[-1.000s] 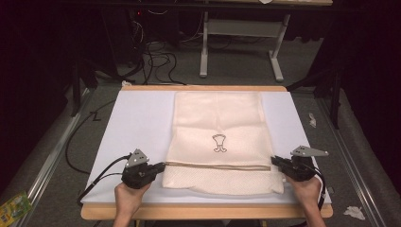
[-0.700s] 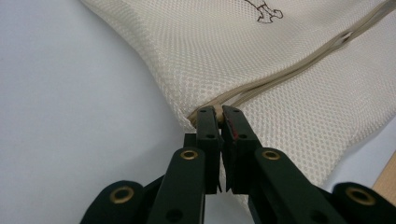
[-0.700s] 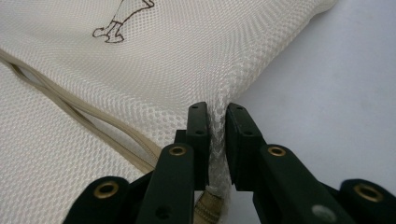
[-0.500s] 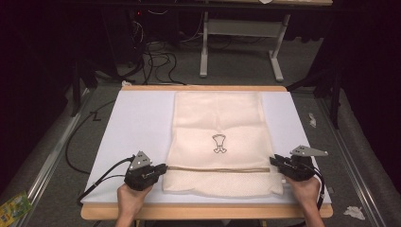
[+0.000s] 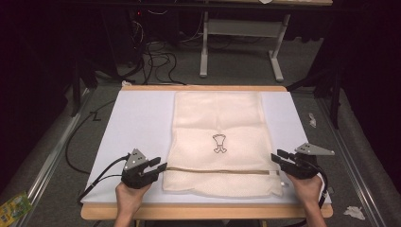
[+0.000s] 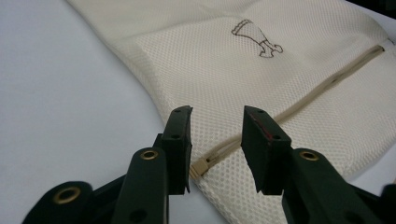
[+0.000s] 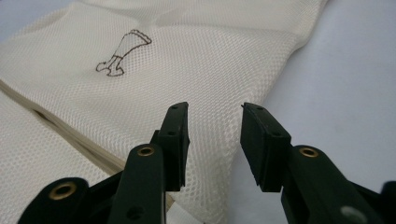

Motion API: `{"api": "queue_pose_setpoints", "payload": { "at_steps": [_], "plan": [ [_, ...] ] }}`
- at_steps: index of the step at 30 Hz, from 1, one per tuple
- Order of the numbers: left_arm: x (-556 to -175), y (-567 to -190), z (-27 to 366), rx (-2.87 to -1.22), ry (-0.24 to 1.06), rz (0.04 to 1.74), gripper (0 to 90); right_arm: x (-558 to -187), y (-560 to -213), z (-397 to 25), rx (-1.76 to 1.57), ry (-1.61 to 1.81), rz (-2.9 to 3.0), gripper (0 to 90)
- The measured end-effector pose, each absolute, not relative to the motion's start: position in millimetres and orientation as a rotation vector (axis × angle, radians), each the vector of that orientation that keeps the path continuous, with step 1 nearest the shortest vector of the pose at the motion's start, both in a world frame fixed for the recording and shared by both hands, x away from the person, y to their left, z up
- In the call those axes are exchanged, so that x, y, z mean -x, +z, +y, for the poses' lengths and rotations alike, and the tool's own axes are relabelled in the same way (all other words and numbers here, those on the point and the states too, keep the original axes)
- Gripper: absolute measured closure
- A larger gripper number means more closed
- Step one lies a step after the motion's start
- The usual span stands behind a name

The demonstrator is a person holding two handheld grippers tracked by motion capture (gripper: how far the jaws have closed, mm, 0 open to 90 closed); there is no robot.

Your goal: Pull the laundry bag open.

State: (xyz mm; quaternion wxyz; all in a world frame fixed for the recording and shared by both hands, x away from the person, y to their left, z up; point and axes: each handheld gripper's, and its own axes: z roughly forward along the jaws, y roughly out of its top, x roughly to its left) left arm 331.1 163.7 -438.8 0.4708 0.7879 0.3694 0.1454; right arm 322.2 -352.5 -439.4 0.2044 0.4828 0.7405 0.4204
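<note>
Surface: a white mat (image 5: pixel 137 123) covers a wooden table (image 5: pixel 203 211), whose bare wood shows as a strip along the near and far edges.
Room: dim; grey carpet surrounds the table, with black cables (image 5: pixel 156 56) and a grey metal desk frame (image 5: pixel 241 42) on the floor beyond the far edge.
Floor litter: a green and yellow packet (image 5: pixel 14 207) lies left of the table's near corner; white paper scraps (image 5: pixel 353 212) lie to its right.
Landmark thing: a cream mesh laundry bag (image 5: pixel 218 118) lies flat in the middle of the mat, its long side running from the near edge to the far edge.
Zip: a tan zip (image 5: pixel 222 170) crosses the bag near its near end; its end tab (image 6: pixel 200 166) sits at the bag's left edge.
Markings: a small dark outline drawing (image 5: pixel 219 143) is printed at the bag's centre; no readable writing on it.
Left gripper (image 5: pixel 158 166): just beside the bag's left edge at the level of the zip, jaws parted and holding nothing; in the left gripper view the zip's end tab lies just by the jaw tips.
Right gripper (image 5: pixel 279 157): just beside the bag's right edge near the zip, jaws parted and holding nothing; in the right gripper view the bag's mesh edge lies under the gap.
Hands: a hand (image 5: pixel 128 198) holds each gripper from the near side of the bag.
</note>
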Motion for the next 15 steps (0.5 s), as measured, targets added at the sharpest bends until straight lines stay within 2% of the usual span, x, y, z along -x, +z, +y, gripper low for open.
{"api": "queue_pose_setpoints", "payload": {
  "at_steps": [15],
  "plan": [
    [-333, -426, 183, -1.849, 0.439, 0.944, 57.9, -313, -426, -380, -1.380, 1.239, 1.934, 57.2]
  ]
}}
